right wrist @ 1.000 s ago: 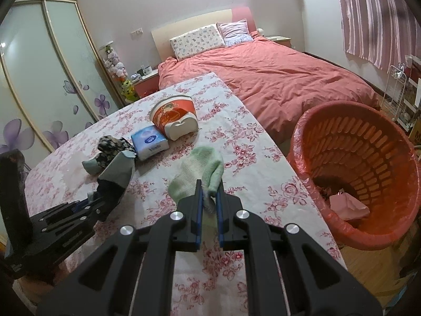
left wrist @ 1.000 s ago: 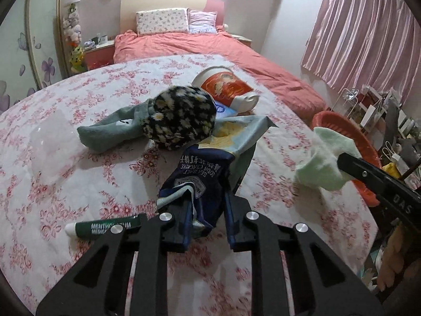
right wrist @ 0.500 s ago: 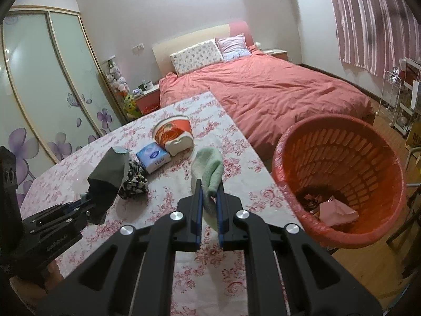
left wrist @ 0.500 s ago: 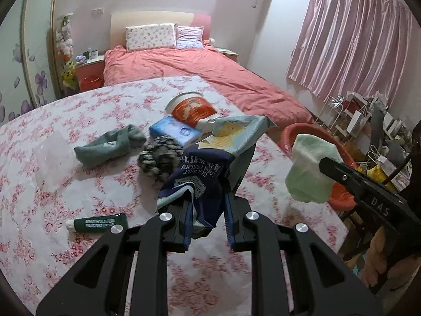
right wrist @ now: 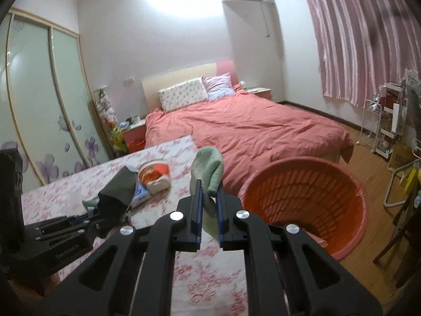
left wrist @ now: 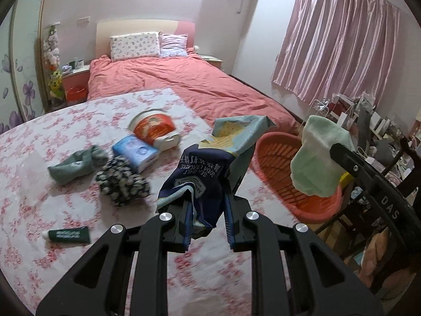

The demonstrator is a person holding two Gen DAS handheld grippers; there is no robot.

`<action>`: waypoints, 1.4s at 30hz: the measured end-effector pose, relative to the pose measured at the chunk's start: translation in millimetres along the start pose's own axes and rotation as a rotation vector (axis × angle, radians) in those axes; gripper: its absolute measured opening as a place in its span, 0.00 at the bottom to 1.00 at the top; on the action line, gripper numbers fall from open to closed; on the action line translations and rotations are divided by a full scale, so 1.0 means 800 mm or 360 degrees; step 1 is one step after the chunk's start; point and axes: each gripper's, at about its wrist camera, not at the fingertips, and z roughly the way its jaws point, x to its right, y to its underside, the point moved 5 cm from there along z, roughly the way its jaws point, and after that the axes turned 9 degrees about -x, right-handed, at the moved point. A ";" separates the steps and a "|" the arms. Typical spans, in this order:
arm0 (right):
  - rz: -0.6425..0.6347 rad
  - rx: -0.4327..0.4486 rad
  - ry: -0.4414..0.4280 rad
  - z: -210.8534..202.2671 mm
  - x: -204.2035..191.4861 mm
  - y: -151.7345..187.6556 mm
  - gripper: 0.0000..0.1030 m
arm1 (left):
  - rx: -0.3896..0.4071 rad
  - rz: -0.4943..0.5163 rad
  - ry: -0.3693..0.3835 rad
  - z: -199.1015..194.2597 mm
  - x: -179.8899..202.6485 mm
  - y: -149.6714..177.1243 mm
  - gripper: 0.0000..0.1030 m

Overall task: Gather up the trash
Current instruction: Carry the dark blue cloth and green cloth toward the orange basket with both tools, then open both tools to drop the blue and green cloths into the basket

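My left gripper (left wrist: 206,218) is shut on a crumpled blue cracker wrapper (left wrist: 202,173) and holds it above the floral table (left wrist: 39,142). My right gripper (right wrist: 209,205) is shut on a pale green cloth (right wrist: 208,171), lifted near the rim of the red basket (right wrist: 310,197). In the left wrist view the green cloth (left wrist: 319,158) hangs in front of the basket (left wrist: 276,163). The wrapper also shows in the right wrist view (right wrist: 118,192).
On the table lie a red instant-noodle cup (left wrist: 154,129), a blue tissue pack (left wrist: 135,152), a grey-green sock (left wrist: 76,163), a black-and-white patterned sock (left wrist: 122,181) and a green tube (left wrist: 67,235). A bed (left wrist: 184,84) stands behind; shelves and clutter at right.
Both grippers have risen from the table and moved right towards the red basket, each carrying its item. The things on the table have stayed put.
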 end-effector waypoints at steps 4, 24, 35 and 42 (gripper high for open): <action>0.0080 0.0042 0.0070 -0.004 0.036 -0.008 0.09 | 0.0011 0.0041 0.0048 0.009 0.027 -0.012 0.19; 0.0337 0.0105 0.0288 0.007 0.189 -0.020 0.09 | -0.0109 0.0253 0.0256 0.094 0.167 -0.041 0.19; 0.0394 0.0080 0.0263 0.035 0.221 -0.020 0.09 | -0.0186 0.0295 0.0276 0.131 0.196 -0.047 0.19; 0.0451 0.0047 0.0220 0.051 0.233 -0.020 0.16 | -0.0261 0.0291 0.0260 0.152 0.198 -0.042 0.22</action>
